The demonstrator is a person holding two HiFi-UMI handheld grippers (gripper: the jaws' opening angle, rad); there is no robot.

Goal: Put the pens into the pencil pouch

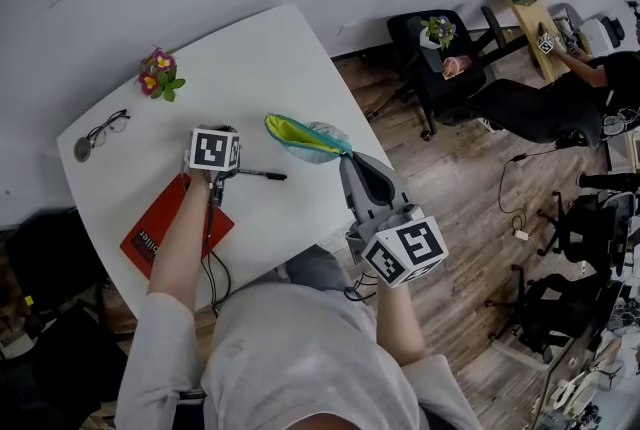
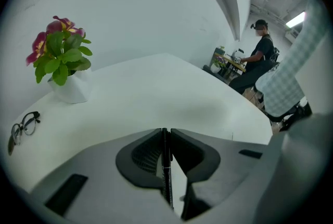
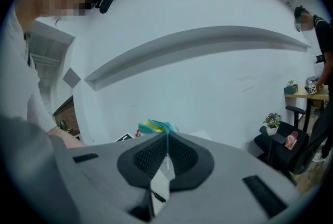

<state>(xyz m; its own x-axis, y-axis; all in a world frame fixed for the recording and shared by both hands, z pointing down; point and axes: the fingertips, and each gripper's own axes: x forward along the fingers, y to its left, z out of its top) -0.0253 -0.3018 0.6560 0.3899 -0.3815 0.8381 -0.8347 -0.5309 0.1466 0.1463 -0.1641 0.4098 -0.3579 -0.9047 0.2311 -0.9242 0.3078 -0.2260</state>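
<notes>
my left gripper (image 1: 224, 178) has its jaws clenched on a slim black pen (image 1: 262, 175); in the left gripper view the pen (image 2: 166, 176) runs straight along the seam between the two pressed pads. from the head view it sticks out sideways over the white rounded desk (image 1: 270, 58), its free end aimed toward my right side and stopping near the teal fabric pencil pouch with yellow lining (image 1: 300, 138), not touching it. my right gripper (image 1: 346, 156) has its jaws pinched shut on a thin teal edge of that pouch at its near end, and in the right gripper view the pouch (image 3: 153, 126) peeks just past the jaw tips. its mouth gapes, showing the yellow inside; i cannot tell whether its underside rests on the desk. beside my left forearm lies a flat red book (image 1: 165, 228). farther back on the desk sit a pair of dark-rimmed glasses (image 1: 105, 130) and a small white pot of pink flowers (image 1: 158, 73).
</notes>
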